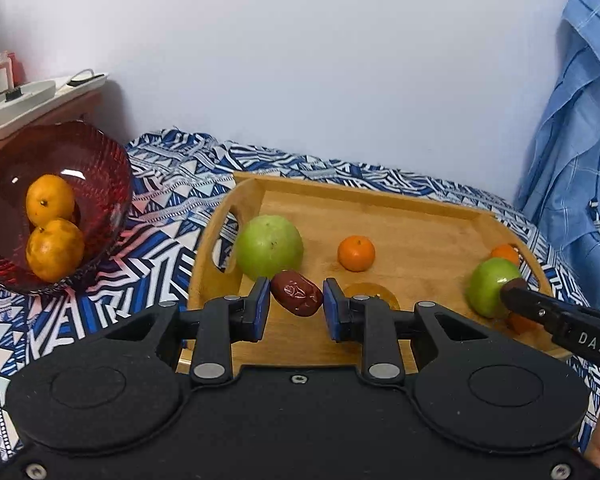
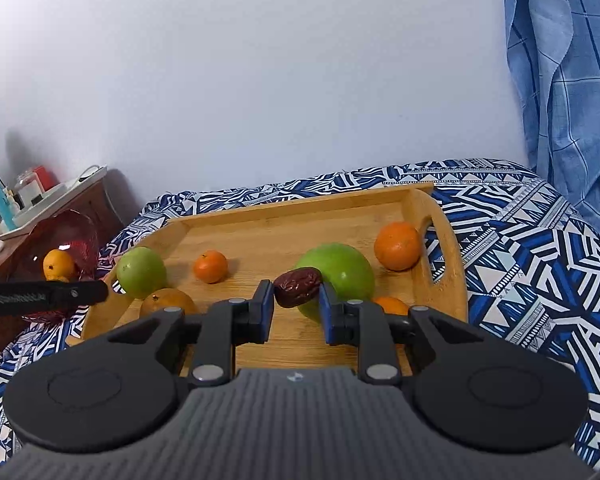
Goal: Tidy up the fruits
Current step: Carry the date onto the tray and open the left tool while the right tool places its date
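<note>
Left date: a wrinkled dark-red dried date [image 1: 297,293] is pinched between the blue pads of the left hand-held gripper [image 1: 296,303], held above the near edge of the wooden tray [image 1: 380,196].
Right date: a second wrinkled dark-red date [image 2: 298,286] sits clamped in the right hand-held gripper [image 2: 296,305], jaws narrow, above the tray's near right part.
Handling: I judge both dates light, leathery and slightly yielding, a little tacky rather than slick; gripping across the short middle, as now, looks safest.
Other fruit: two smooth green apples [image 1: 269,246] [image 2: 338,280] look heavy and round, likely to roll; small oranges [image 1: 356,253] [image 2: 397,245] lie loose on the tray.
Bowl: a ribbed dark-red glass bowl [image 1: 100,168] with two oranges [image 1: 50,199] stands off the tray's left end on the blue-and-white patterned bedcover [image 1: 168,200]; fragile, I'd say.
Writing: "DAS" in white on the right gripper's finger [image 1: 592,343]; the lettering on the other finger [image 2: 22,298] is too blurred to read.
</note>
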Motion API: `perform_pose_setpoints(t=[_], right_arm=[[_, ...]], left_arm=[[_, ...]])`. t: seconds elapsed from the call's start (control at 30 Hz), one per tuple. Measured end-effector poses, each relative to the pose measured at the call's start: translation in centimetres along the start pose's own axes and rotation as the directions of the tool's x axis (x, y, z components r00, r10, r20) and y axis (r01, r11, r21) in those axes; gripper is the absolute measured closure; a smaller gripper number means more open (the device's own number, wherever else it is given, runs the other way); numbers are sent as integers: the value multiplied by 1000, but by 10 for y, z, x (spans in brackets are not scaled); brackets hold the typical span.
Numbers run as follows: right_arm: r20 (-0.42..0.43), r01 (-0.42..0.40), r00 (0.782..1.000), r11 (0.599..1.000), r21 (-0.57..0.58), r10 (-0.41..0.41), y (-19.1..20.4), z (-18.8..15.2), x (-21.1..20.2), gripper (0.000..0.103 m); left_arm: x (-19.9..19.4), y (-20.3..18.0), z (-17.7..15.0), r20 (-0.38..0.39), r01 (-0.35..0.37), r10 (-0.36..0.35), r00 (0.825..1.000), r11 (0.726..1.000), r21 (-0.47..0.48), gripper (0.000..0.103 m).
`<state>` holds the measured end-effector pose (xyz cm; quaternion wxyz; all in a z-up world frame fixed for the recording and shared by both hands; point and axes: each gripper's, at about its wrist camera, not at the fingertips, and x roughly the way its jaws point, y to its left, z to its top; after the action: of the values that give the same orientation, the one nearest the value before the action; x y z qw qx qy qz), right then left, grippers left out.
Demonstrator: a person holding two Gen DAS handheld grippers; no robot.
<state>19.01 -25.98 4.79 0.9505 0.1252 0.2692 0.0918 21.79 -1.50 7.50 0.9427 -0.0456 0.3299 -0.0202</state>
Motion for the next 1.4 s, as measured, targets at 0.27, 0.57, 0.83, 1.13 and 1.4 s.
perform_pose_setpoints(t=[0.27, 0.57, 0.83, 1.13, 1.4], right_arm=[[-52, 46, 998, 999, -16, -46, 3, -4, 5, 76], [-131, 41, 990, 998, -41, -46, 9, -12, 14, 78], [-174, 16, 984, 998, -57, -26, 11, -15, 23, 80], [-184, 1, 983, 999, -44, -10, 8, -13, 24, 80], [-184, -18, 983, 1000, -22, 14, 7, -12, 22, 80]], left_arm=[[16, -12, -2, -55, -16, 17, 998, 1000, 20, 76], [28, -8, -4, -102, -47, 47, 994, 999, 4, 76], [40, -6, -4, -158, -70, 68, 985, 998, -8, 76], [51, -4, -5, -199, -79, 74, 977, 997, -20, 76], [53, -6, -5, -196, -88, 85, 977, 996, -8, 76]])
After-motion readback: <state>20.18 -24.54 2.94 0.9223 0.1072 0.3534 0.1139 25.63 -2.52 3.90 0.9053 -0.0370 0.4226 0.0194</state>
